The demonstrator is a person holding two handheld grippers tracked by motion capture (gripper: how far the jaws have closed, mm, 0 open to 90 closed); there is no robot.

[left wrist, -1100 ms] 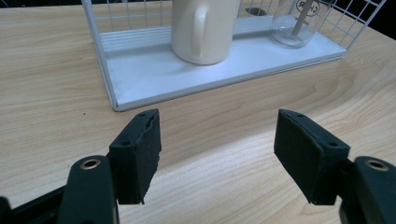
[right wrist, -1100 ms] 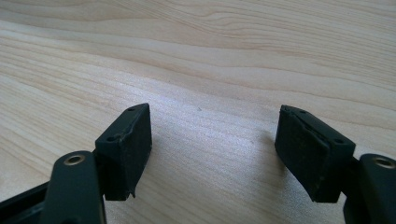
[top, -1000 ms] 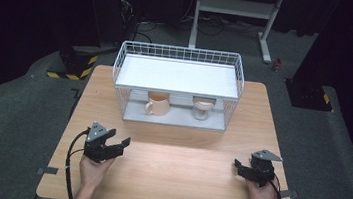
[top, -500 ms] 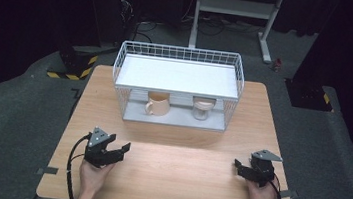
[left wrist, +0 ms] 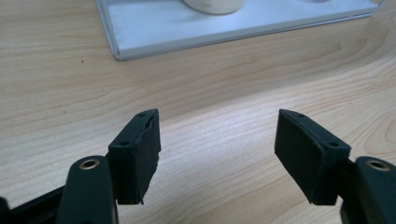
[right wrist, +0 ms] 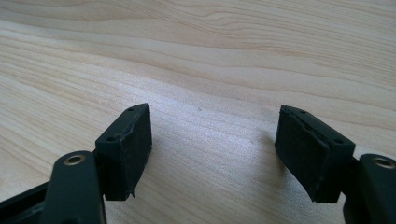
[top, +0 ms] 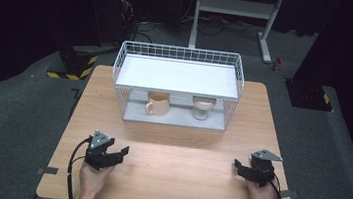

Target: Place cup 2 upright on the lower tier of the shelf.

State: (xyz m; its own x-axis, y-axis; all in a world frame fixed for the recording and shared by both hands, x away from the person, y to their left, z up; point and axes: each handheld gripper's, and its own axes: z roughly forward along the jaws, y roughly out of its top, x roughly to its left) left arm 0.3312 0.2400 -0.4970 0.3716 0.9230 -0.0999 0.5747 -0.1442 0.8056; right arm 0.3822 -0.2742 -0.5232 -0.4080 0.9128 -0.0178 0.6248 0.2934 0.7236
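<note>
Nearest, left tool and right tool rest low over the bench's front corners, jaws apart, empty; bare wood lies between them. Farther back, the wire rack spans crosswise; mug, handle leftward, stands under its shelf beside a glass jar.

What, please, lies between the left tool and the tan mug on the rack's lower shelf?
Bare wooden table, then the rack's front edge, as the high view shows.
</note>
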